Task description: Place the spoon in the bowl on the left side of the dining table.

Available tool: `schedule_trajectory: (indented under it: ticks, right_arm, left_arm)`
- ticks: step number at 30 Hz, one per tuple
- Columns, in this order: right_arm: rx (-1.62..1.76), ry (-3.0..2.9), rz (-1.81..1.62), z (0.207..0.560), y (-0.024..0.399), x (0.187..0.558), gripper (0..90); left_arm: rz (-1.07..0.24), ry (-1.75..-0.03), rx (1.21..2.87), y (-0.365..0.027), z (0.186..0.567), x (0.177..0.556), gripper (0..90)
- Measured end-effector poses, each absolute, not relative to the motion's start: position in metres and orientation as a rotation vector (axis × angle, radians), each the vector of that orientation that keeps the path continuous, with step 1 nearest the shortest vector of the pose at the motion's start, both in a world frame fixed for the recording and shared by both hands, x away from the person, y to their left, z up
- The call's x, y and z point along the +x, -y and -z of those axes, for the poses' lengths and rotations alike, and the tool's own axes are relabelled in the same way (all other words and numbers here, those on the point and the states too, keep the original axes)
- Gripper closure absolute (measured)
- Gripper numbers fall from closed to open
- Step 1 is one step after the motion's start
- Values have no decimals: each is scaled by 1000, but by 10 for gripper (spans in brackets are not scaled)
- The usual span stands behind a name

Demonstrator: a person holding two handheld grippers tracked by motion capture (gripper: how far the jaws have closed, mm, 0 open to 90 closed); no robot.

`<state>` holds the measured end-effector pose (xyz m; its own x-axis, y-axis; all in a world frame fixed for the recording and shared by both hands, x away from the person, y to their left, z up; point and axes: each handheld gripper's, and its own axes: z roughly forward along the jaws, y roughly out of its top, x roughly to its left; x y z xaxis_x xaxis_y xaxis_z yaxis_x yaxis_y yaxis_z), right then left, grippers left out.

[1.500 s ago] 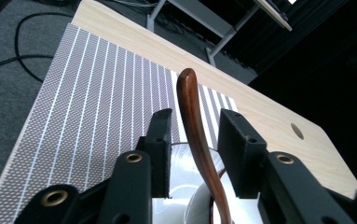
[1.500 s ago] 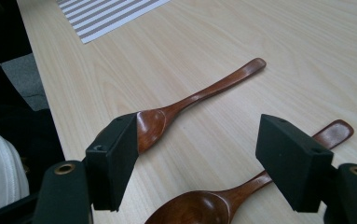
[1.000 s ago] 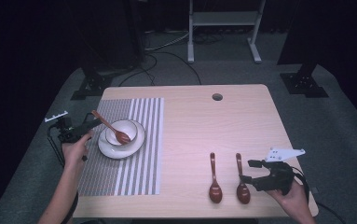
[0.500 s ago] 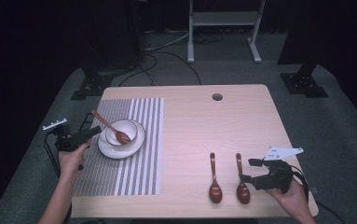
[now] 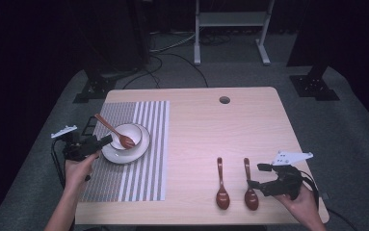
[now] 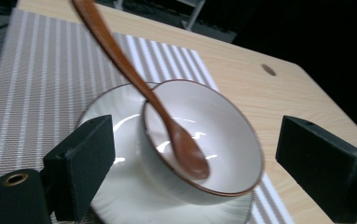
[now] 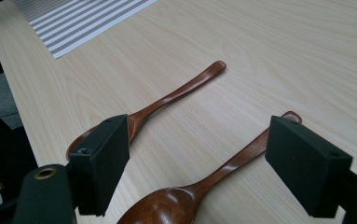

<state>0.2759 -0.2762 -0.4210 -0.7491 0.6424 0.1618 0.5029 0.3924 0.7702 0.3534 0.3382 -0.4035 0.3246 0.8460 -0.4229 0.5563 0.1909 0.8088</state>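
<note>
Left gripper jaws just opened, empty, beside bowl holding spoon; right gripper jaws likewise apart near worktop spoons.

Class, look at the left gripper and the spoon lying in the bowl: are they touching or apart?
Apart. The left gripper view shows the left gripper with its jaws, which have just been opening, standing wide either side of the bowl, clear of the spoon.

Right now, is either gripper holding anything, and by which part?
Nothing is held. The left gripper has just been opening, jaws clear of the spoon in the bowl. The right gripper is open beside two spoons.
</note>
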Motion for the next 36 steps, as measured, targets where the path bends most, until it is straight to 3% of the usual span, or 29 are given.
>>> schedule_trajectory:
  ticks: [36]
  right_arm:
    - [1045,-2470,-1298,424,281,272,207]
  left_arm:
    - [-252,-1142,1676,-256,407,341,86]
